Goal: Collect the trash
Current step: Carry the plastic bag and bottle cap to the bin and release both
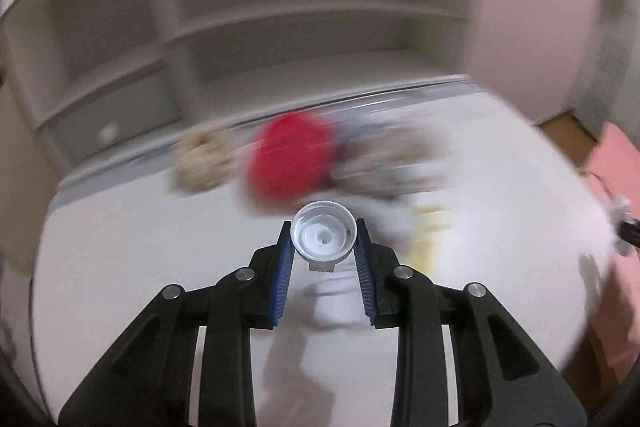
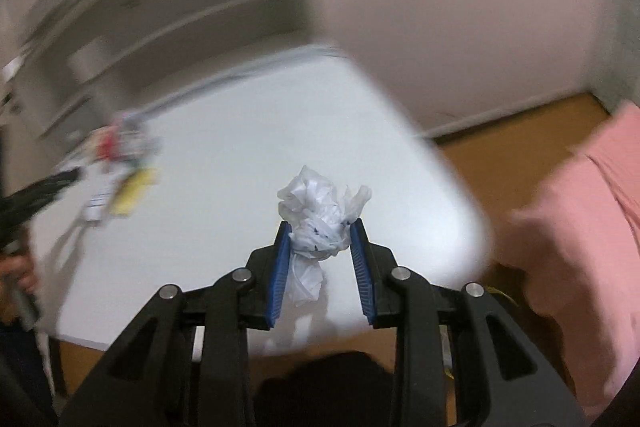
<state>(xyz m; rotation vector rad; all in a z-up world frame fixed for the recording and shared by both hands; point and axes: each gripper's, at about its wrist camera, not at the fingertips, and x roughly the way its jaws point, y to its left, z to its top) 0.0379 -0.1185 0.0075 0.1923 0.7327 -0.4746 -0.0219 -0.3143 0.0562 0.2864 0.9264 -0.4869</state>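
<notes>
Ribbed fingers [image 1: 285, 259] around round plastic cap [image 1: 323, 235]

White table [image 2: 248, 131], blurred trash pile [image 2: 116, 171]

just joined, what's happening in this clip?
A person is clearing trash off a white table with a pair of tongs in each hand. The left tongs are shut on a clear plastic bottle cap, and the right tongs grip a crumpled white plastic bag. A blurred pile of other trash lies on the table. Both views are motion-blurred, and no bin is visible.
</notes>
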